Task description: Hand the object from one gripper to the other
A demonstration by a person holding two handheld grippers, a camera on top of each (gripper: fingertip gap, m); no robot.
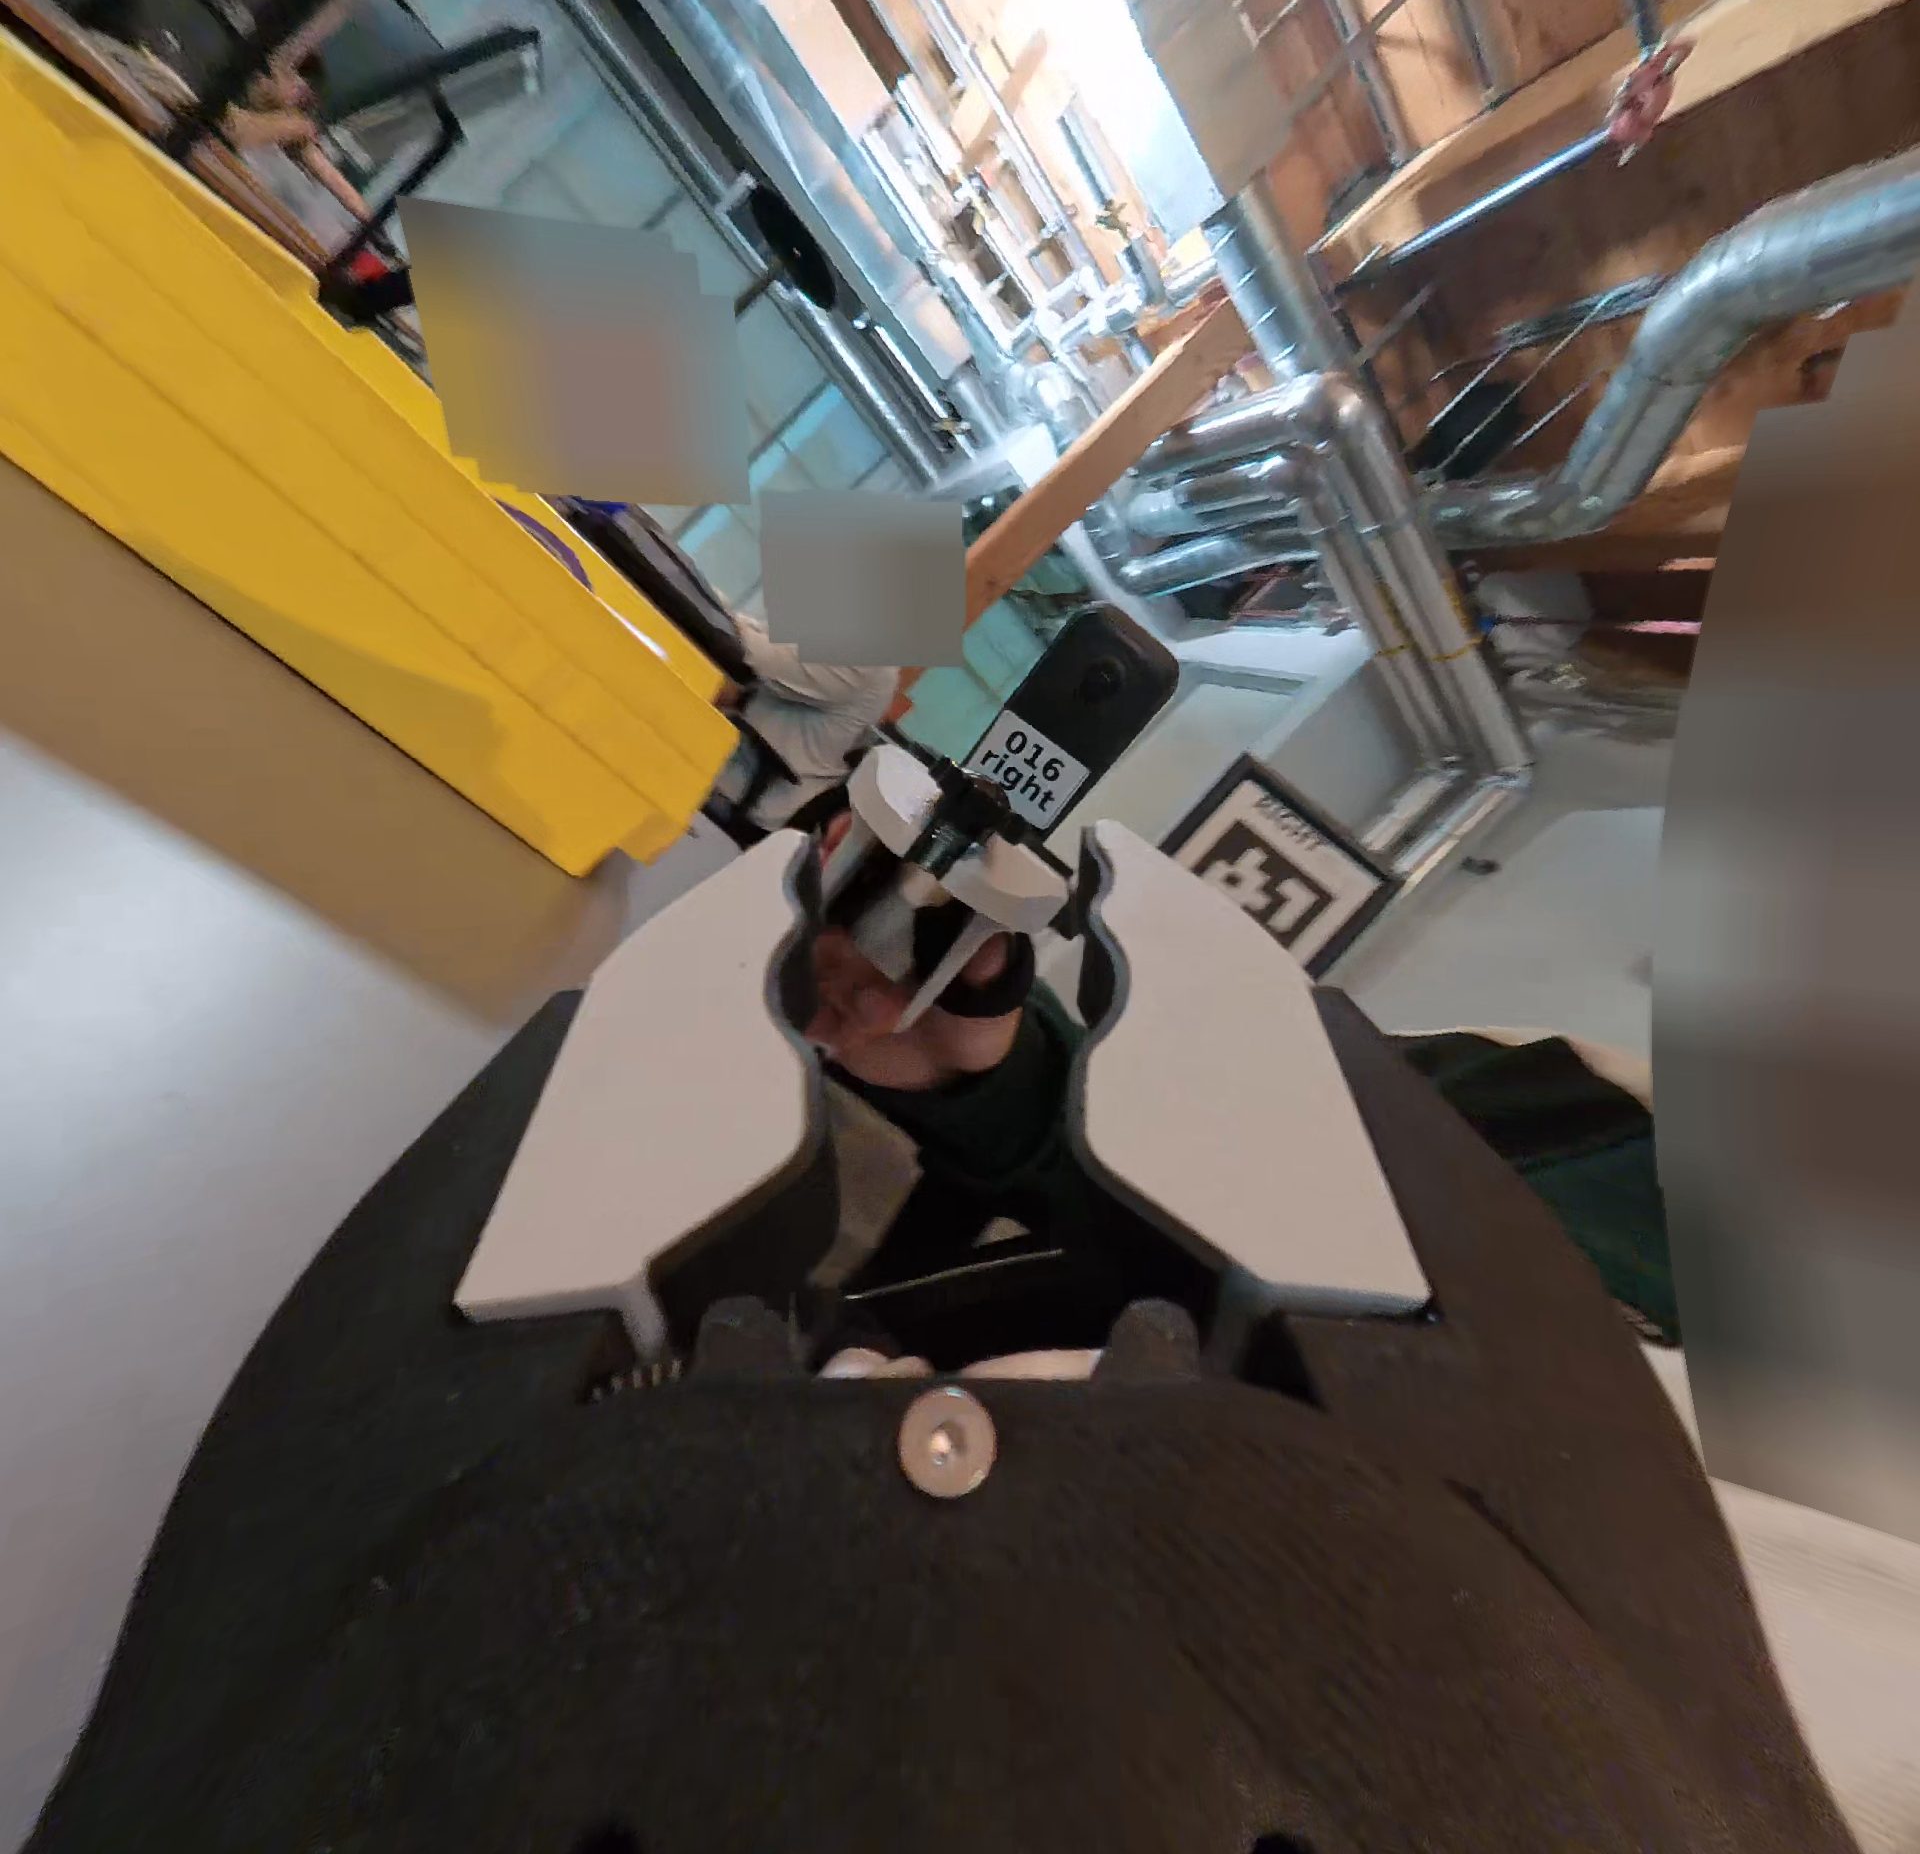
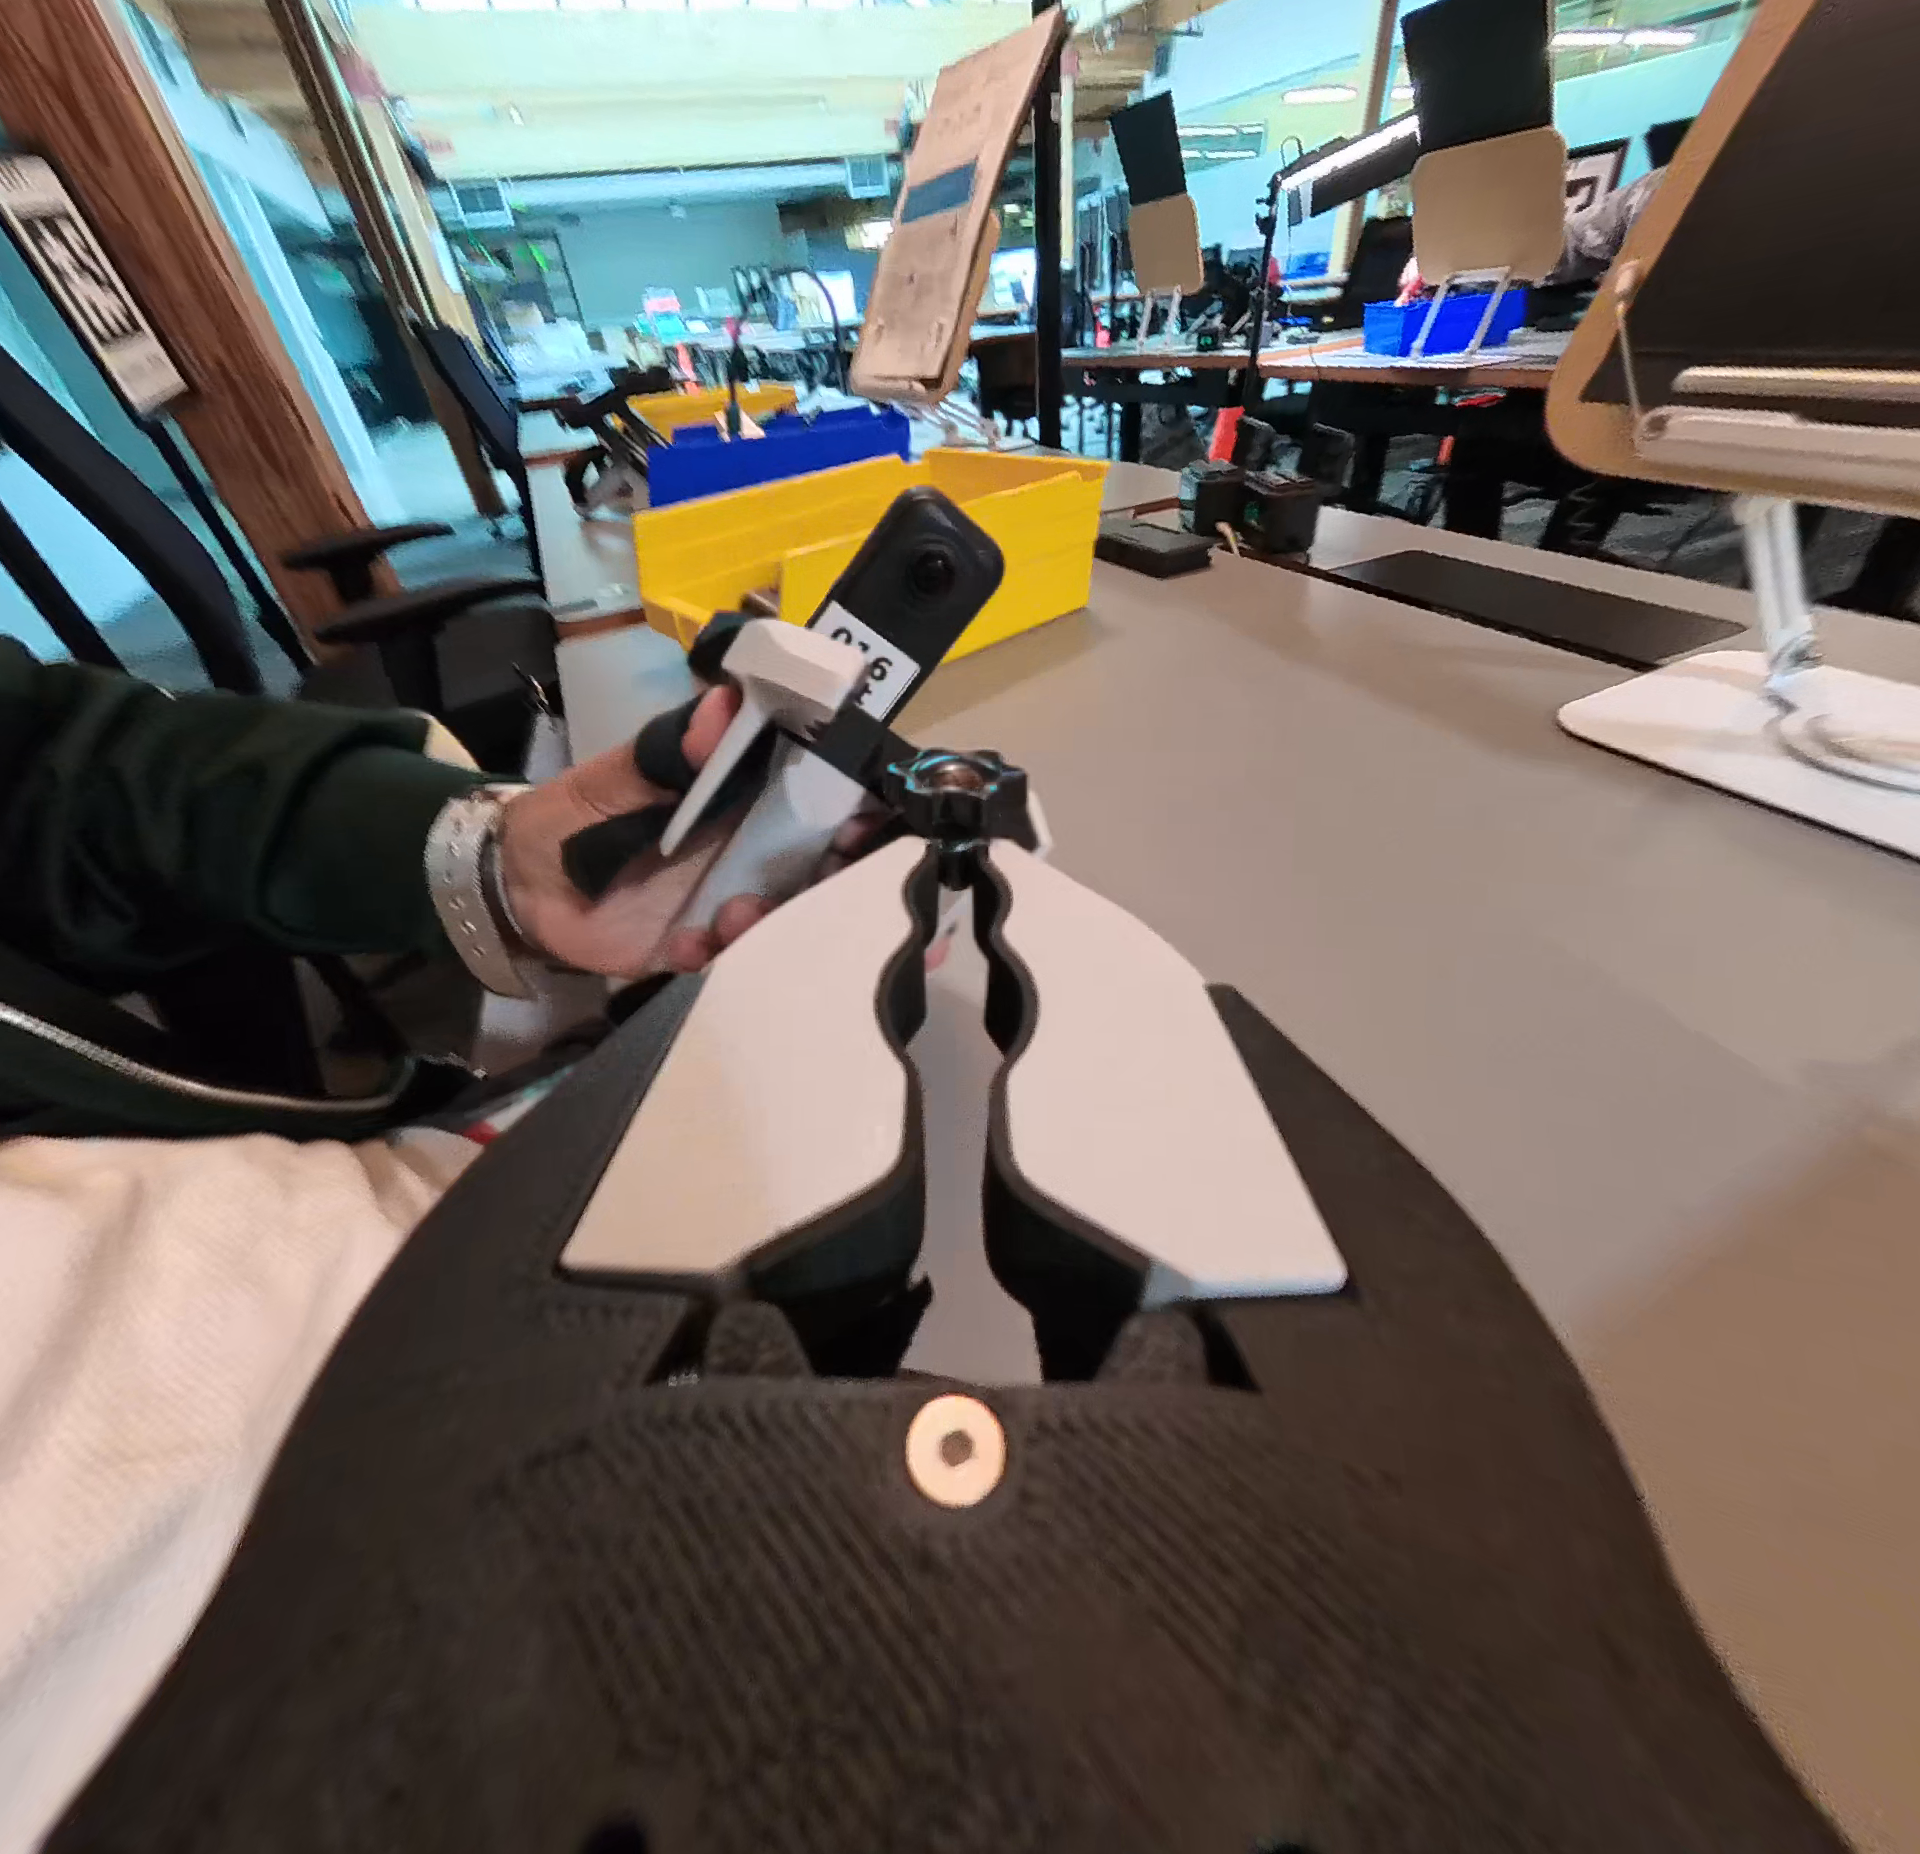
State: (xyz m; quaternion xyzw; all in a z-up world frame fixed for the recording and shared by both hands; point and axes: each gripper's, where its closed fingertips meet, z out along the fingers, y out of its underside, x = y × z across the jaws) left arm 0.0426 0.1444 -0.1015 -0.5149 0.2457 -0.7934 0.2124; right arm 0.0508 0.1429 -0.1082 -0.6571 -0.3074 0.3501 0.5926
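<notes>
Above a grey table (image 1: pixel 156 1077) beside yellow bins (image 1: pixel 312 454), the left gripper (image 1: pixel 943 869) shows fingers spread apart, while the right gripper (image 2: pixel 954 874) shows fingers drawn nearly together, a slim gap between; the object's whereabouts cannot be told.

The left gripper (image 1: pixel 940 895) is covering most of the hand (image 1: pixel 894 1025) behind it, so how that hand is gripping is staying unclear. Yellow bins (image 1: pixel 312 516) are running off the left edge of the left wrist view. In the right wrist view, the tablet stand (image 2: pixel 1766 433) is getting cut off at the right edge, and the far worktops (image 2: pixel 1299 360) are blurring into small clutter.
</notes>
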